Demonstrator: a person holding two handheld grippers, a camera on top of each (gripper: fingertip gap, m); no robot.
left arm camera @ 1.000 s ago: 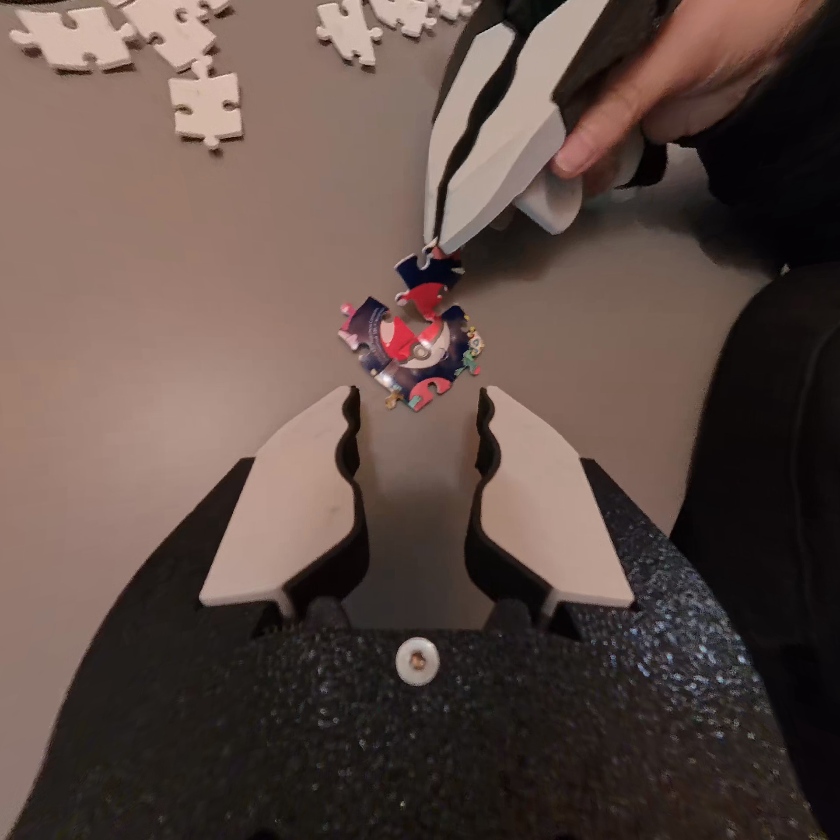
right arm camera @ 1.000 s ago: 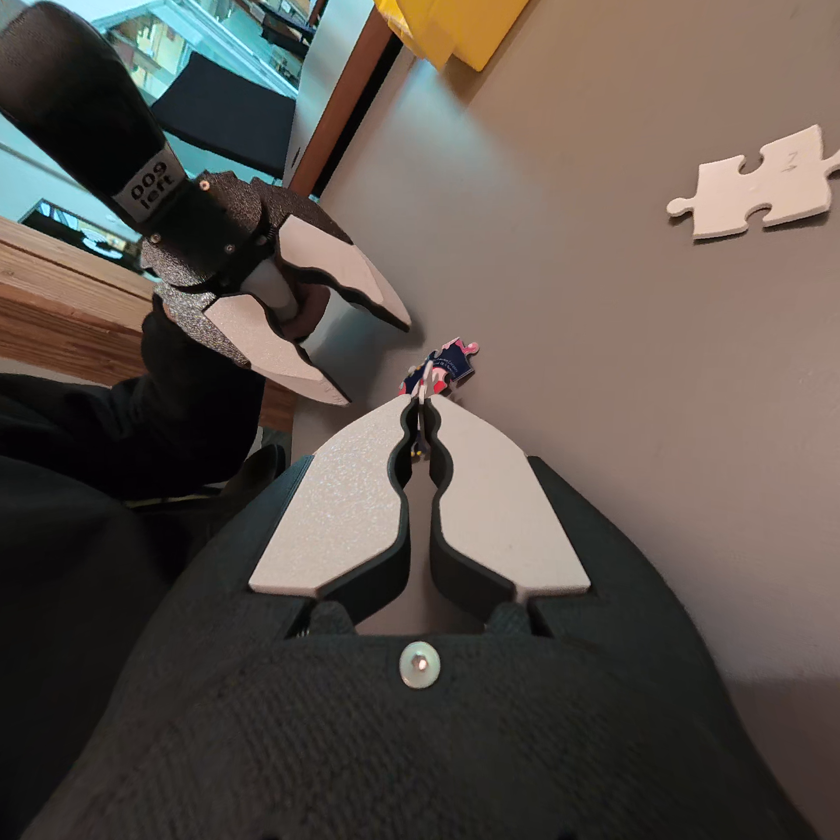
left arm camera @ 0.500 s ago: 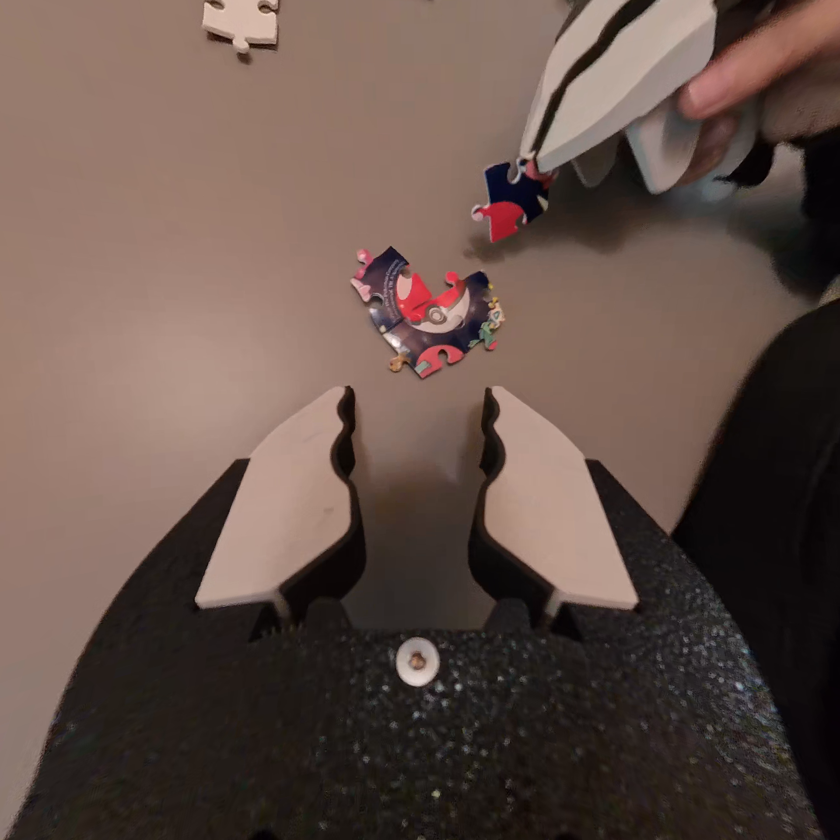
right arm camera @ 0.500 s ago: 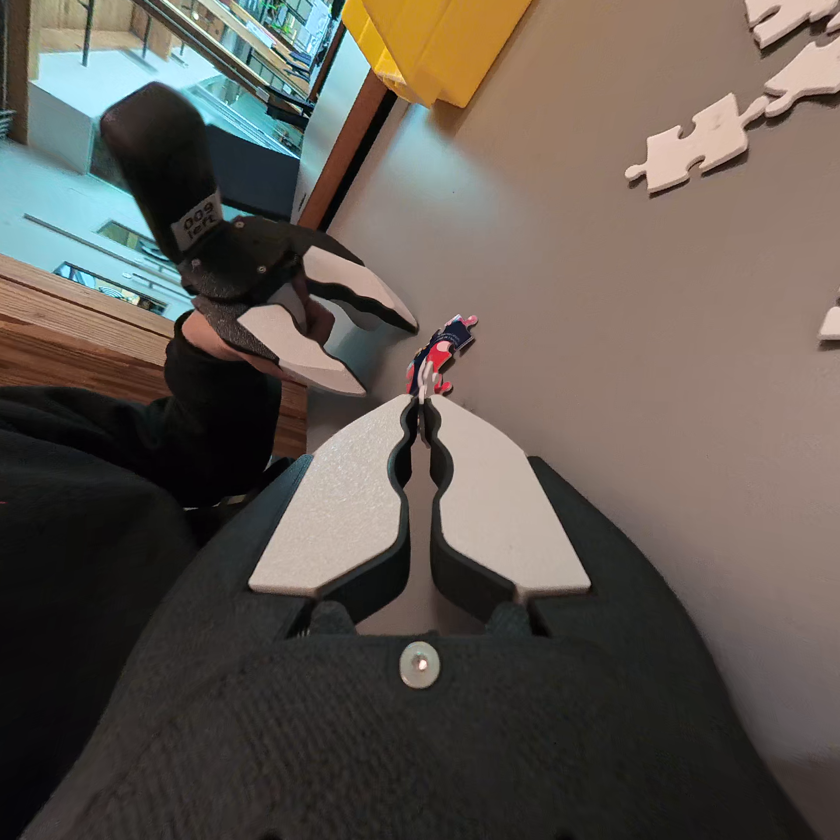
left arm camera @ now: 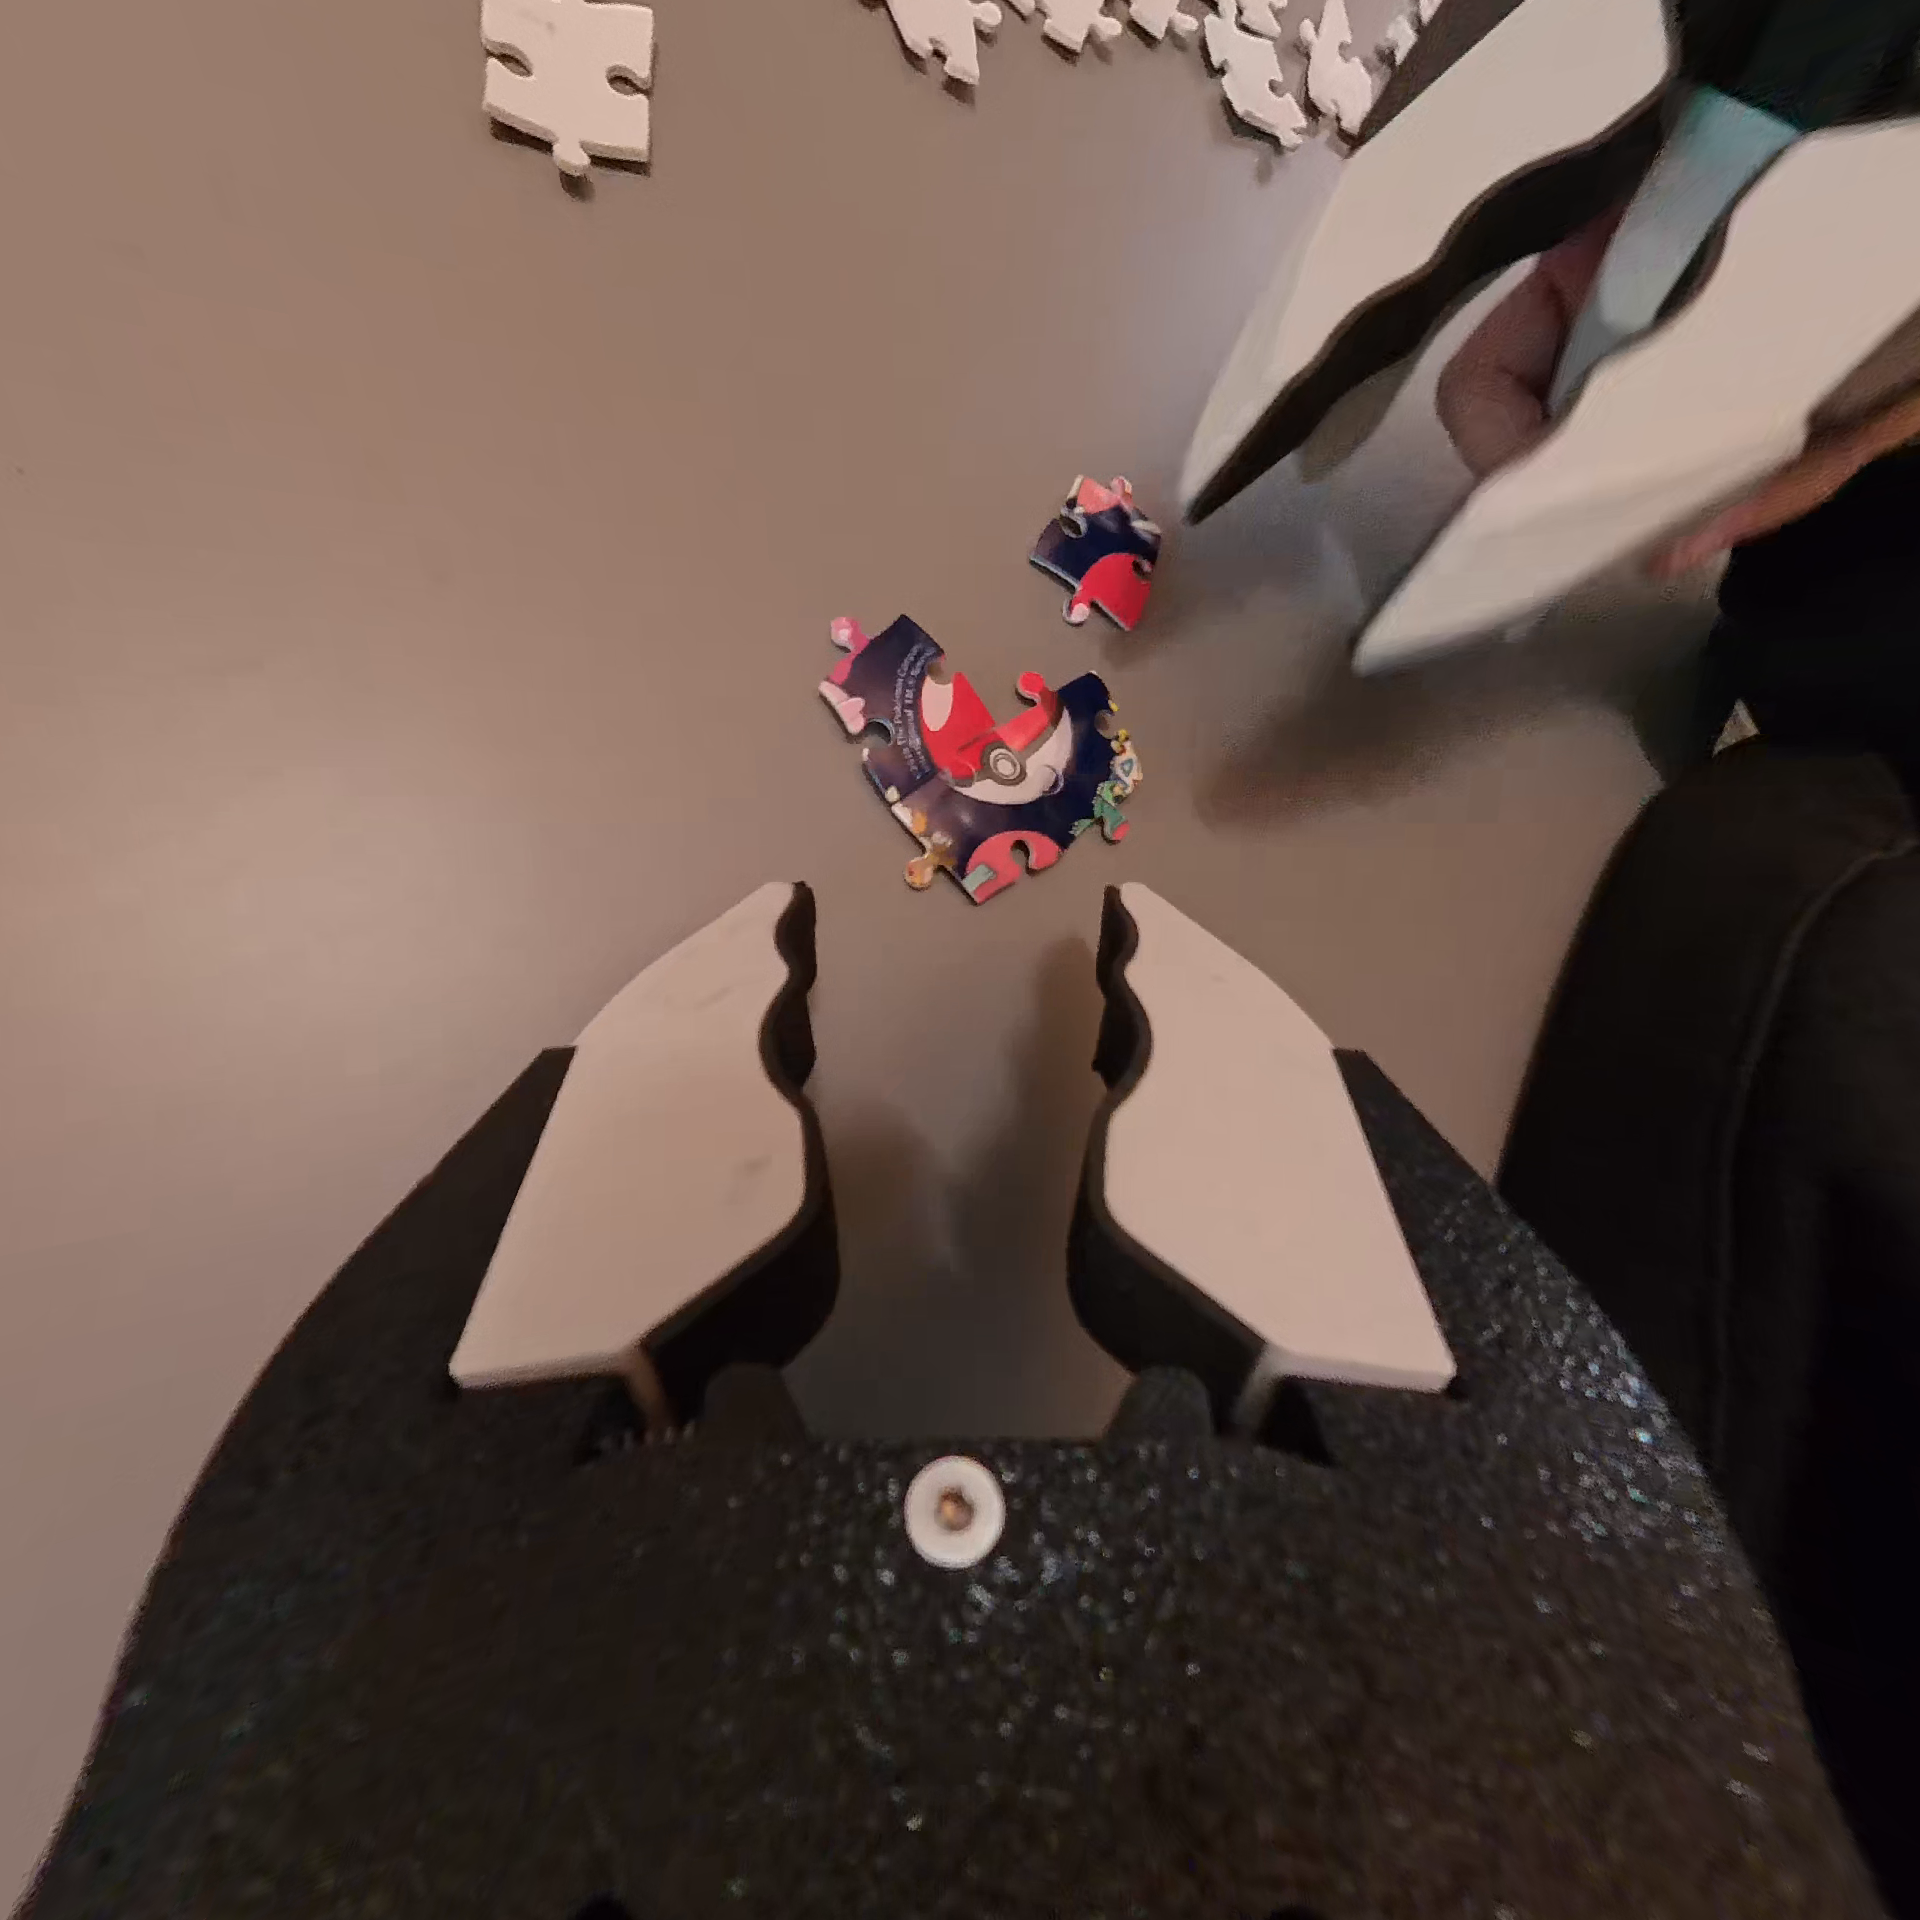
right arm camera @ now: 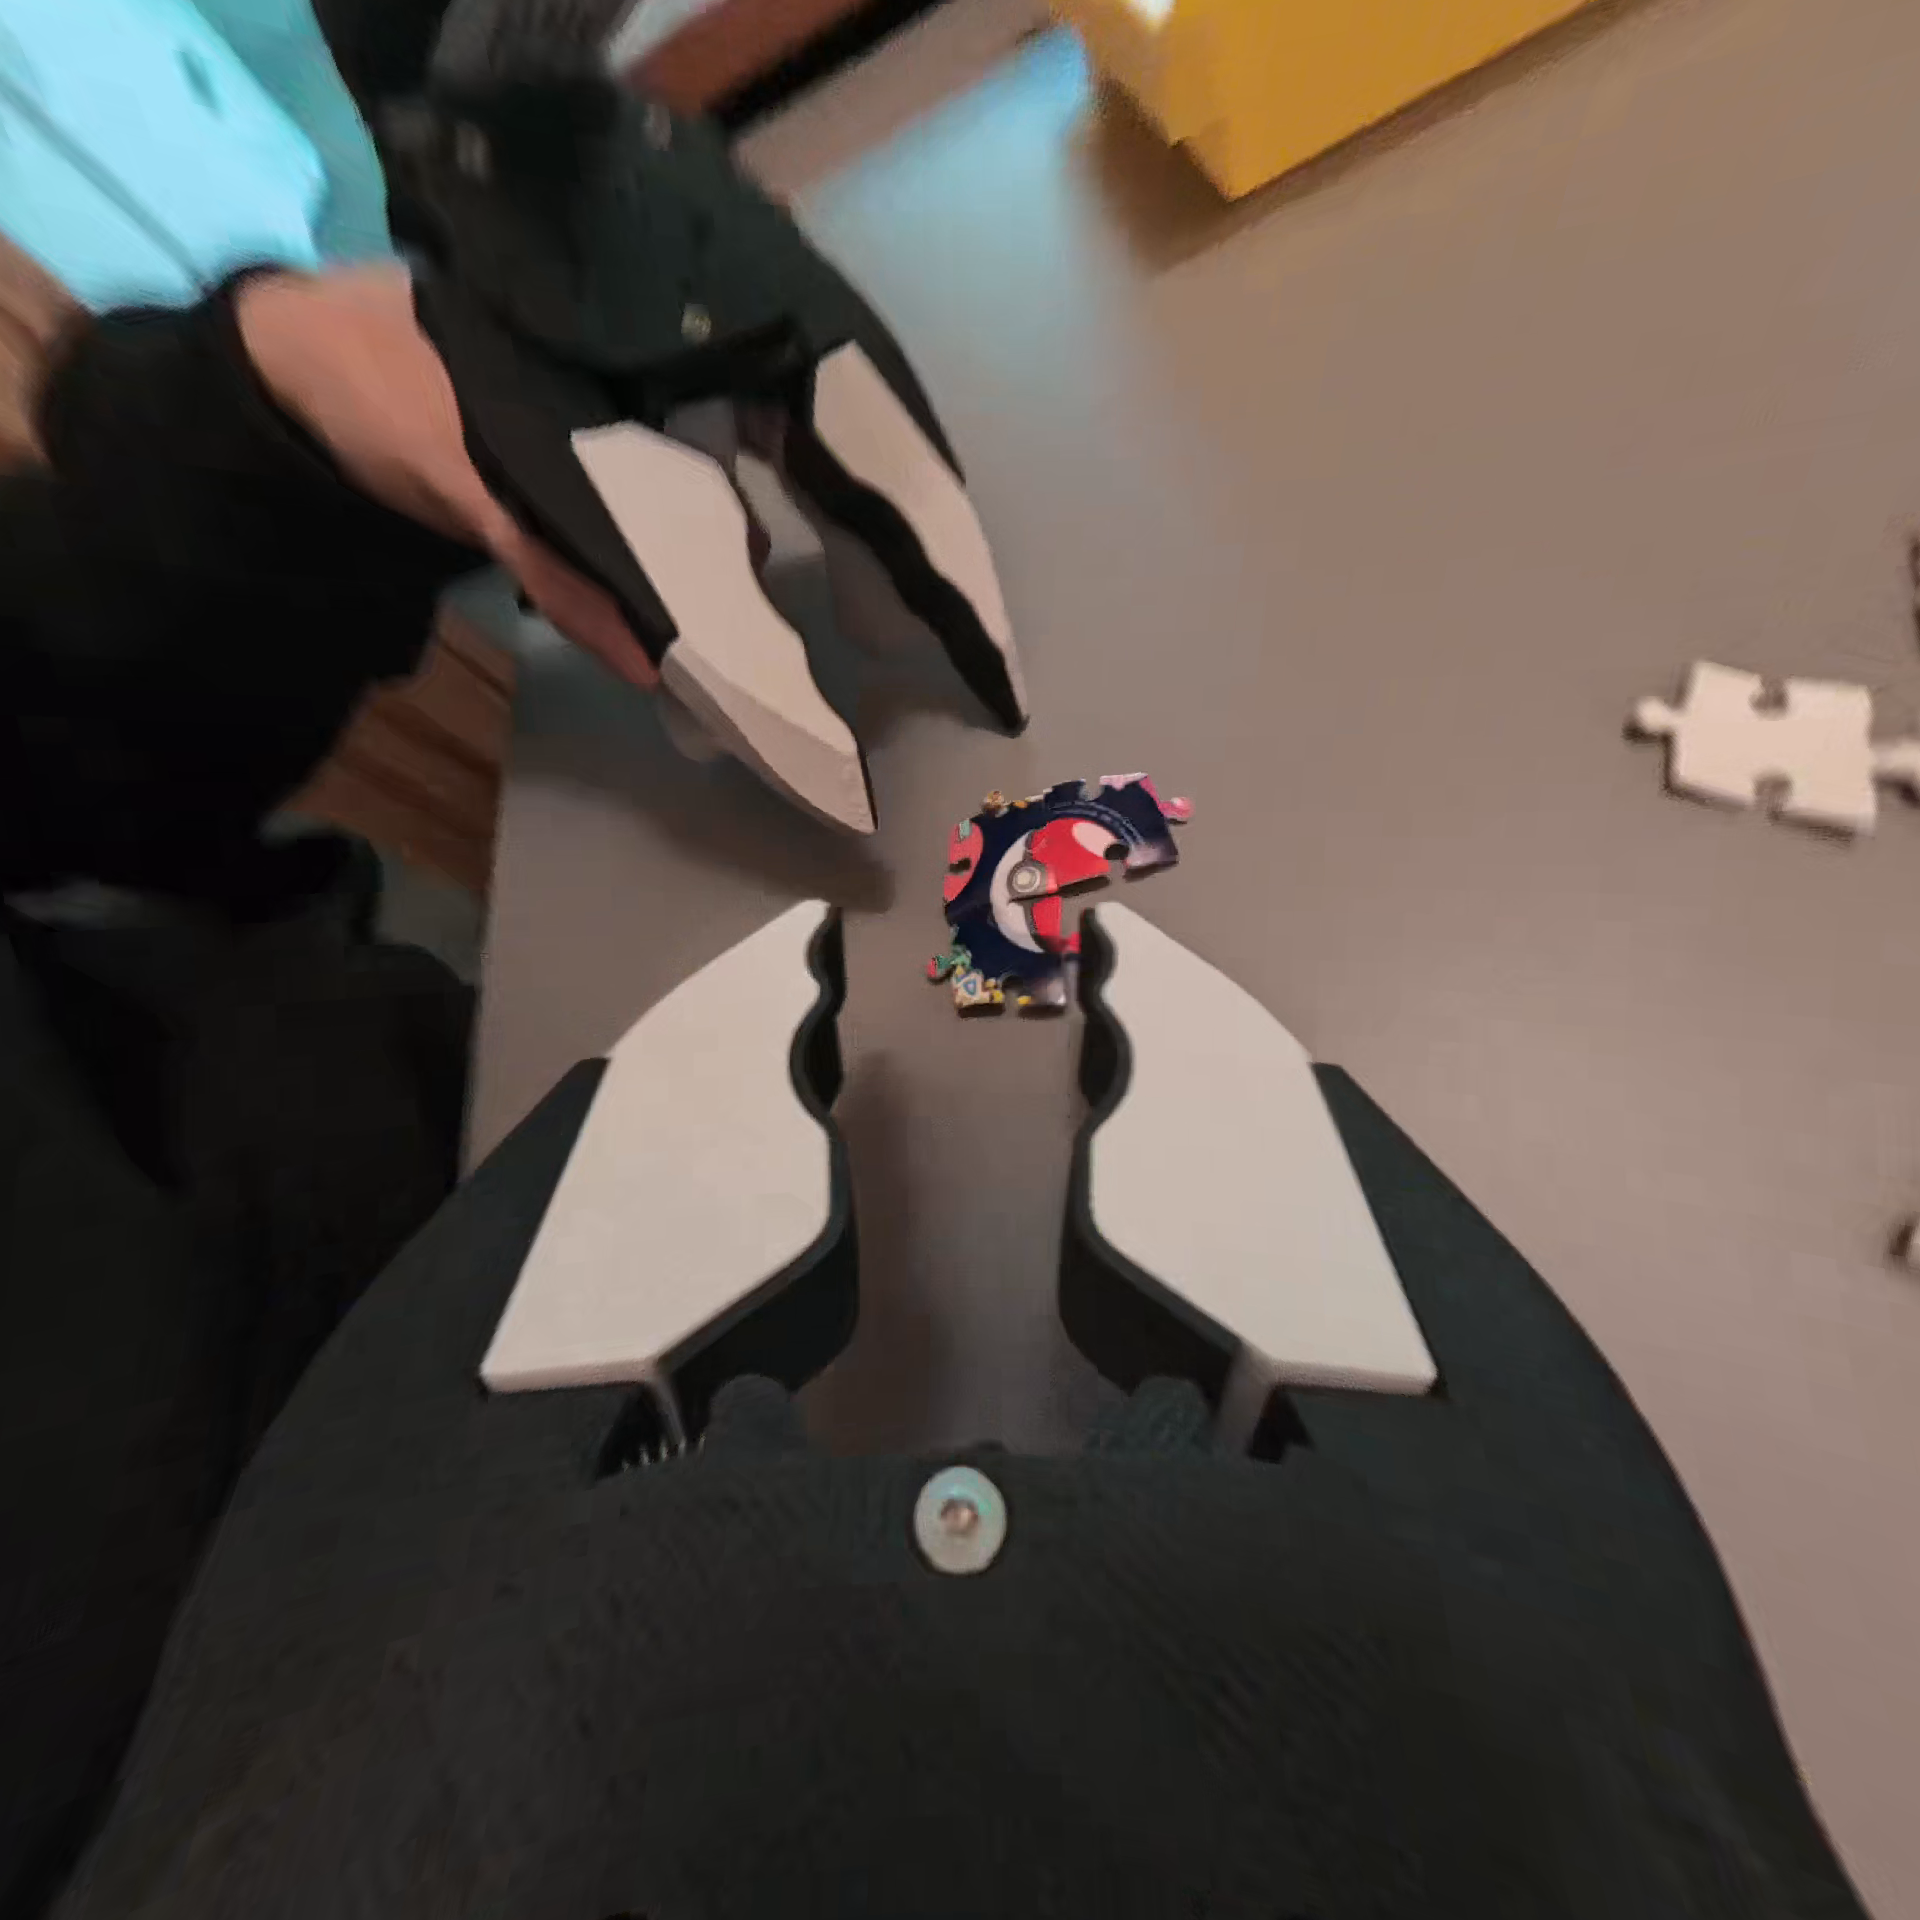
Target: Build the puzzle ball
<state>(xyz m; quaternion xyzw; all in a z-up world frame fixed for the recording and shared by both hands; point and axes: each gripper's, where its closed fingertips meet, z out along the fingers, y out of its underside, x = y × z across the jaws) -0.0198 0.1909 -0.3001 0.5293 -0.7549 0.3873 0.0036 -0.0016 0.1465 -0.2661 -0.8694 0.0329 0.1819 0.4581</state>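
Observation:
A joined cluster of printed puzzle pieces [left arm camera: 987,758], dark blue with a red and white ball, lies flat on the grey table just beyond my left gripper [left arm camera: 956,904], which is open and empty. A single blue and red piece [left arm camera: 1107,556] lies loose on the table, a short gap beyond and right of the cluster. My right gripper [left arm camera: 1278,582] is open and empty, to the right of that piece. In the right wrist view the cluster [right arm camera: 1049,883] sits at the tips of my right gripper [right arm camera: 961,914], with the left gripper [right arm camera: 935,774] beyond. The single piece is hidden there.
A white blank-side piece [left arm camera: 571,83] and several more [left arm camera: 1143,31] lie at the far edge of the left wrist view. Another white piece [right arm camera: 1766,743] lies to the right, a yellow box [right arm camera: 1299,83] stands farther off. The person's dark clothing [left arm camera: 1766,1039] is at the right.
My right gripper has opened and let go of the single piece, which now lies on the table beside the cluster. The right gripper has drawn back. The left gripper stays open.

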